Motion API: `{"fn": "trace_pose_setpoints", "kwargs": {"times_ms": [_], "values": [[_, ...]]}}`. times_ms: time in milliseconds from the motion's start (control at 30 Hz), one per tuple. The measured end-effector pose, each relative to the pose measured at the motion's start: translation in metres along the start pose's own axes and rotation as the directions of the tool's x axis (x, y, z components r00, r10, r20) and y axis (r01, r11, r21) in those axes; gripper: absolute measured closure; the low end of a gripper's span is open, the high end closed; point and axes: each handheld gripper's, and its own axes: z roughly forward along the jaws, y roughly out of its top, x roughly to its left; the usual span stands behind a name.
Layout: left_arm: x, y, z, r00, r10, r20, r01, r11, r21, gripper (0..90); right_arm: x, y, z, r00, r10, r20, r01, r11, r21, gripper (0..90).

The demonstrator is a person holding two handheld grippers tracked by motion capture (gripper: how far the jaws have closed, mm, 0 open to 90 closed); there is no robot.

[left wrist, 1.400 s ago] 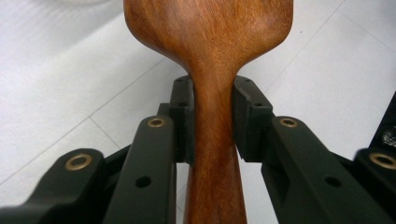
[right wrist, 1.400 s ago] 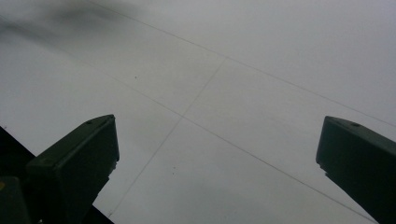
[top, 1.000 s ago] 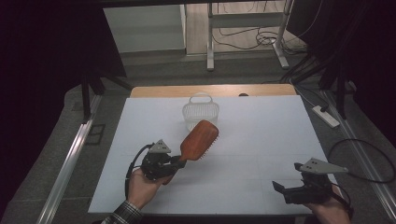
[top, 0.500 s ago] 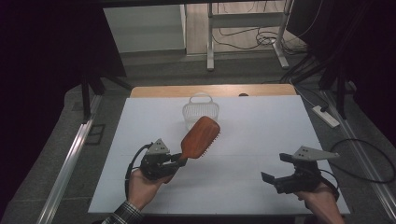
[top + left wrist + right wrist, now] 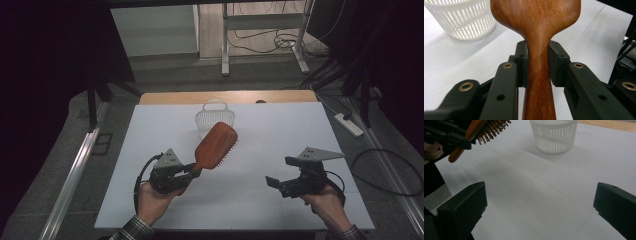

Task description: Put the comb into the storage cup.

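Observation:
A wooden hairbrush [image 5: 216, 146] with a red-brown paddle head is held up over the white table [image 5: 280, 130], tilted toward the back right. My left gripper [image 5: 191, 170] is shut on its handle; in the left gripper view both pads press the narrow neck of the hairbrush [image 5: 537, 30]. Behind the brush stands a small white slatted basket [image 5: 215, 116]. My right gripper [image 5: 281, 173] hovers over the table's front right, open with nothing between its jaws. The right gripper view looks past the wide jaws of my right gripper [image 5: 539, 205] toward the brush bristles [image 5: 491, 128] and the basket [image 5: 554, 135].
The wooden strip of the table's far edge [image 5: 225, 96] runs behind the basket. On the floor to the right lie a power strip [image 5: 348, 125] and a black cable [image 5: 390, 170]. A metal rail [image 5: 75, 170] runs along the left side.
My right gripper has moved left, toward the middle of the table, and risen slightly. The left gripper and the brush have stayed almost in place.

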Motion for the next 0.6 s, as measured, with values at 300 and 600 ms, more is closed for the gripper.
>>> {"fn": "trace_pose_setpoints", "kwargs": {"times_ms": [300,600], "values": [[-0.002,0.001,-0.001,1.0,0.005,-0.003,-0.005,0.9997,-0.023,71.7,0.006,0.016,0.015,0.9988,-0.001,-0.049,0.0,1.0,-0.026,0.0],[-0.004,0.002,-0.001,0.9998,0.012,-0.015,-0.012,0.9991,-0.04,71.7,0.015,0.034,0.034,0.9948,0.013,-0.101,-0.015,1.0,-0.012,0.0]]}}
